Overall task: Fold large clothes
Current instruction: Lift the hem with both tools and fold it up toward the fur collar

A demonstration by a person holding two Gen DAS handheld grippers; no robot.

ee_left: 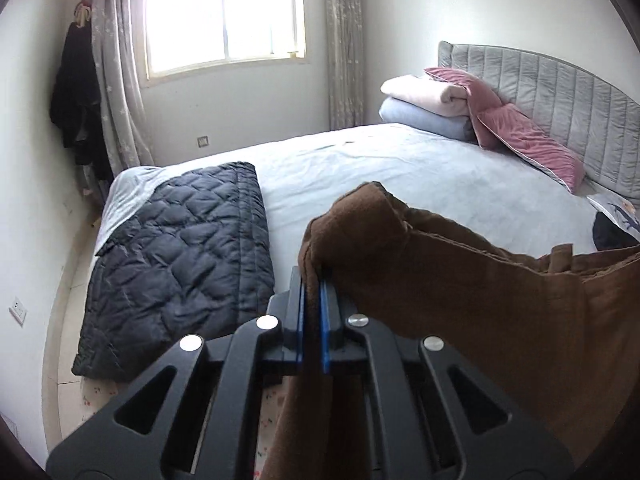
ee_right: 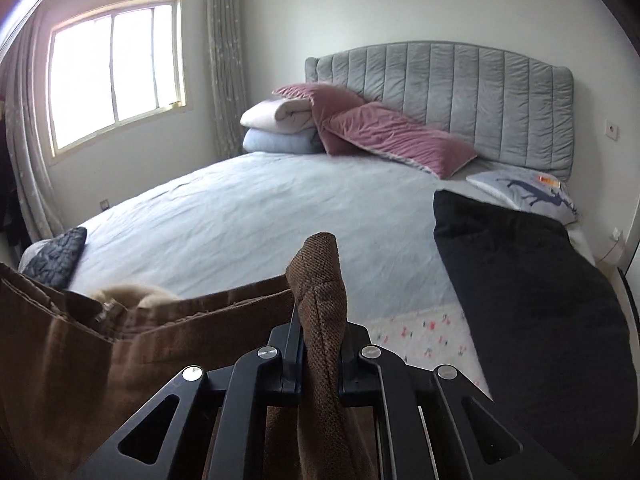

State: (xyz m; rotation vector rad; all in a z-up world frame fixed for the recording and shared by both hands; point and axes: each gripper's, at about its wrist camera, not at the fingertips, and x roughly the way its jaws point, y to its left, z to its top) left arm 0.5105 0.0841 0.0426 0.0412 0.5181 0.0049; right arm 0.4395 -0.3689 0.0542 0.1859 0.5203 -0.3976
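A large brown garment (ee_left: pixel 480 300) hangs stretched between both grippers, above the near edge of the bed (ee_left: pixel 380 176). My left gripper (ee_left: pixel 313 280) is shut on its left top corner. My right gripper (ee_right: pixel 318 320) is shut on its right top corner; the brown cloth (ee_right: pixel 80 360) runs off to the left there, with a zip and pale lining showing along the top edge. The lower part of the garment hangs out of sight below both views.
A folded dark quilted jacket (ee_left: pixel 180 272) lies on the bed's left end. A black garment (ee_right: pixel 532 304) lies on the right side of the bed (ee_right: pixel 280 220). Folded blankets (ee_right: pixel 280 128), pink pillows (ee_right: pixel 400 136) and a grey headboard (ee_right: pixel 460 92) are at the far end.
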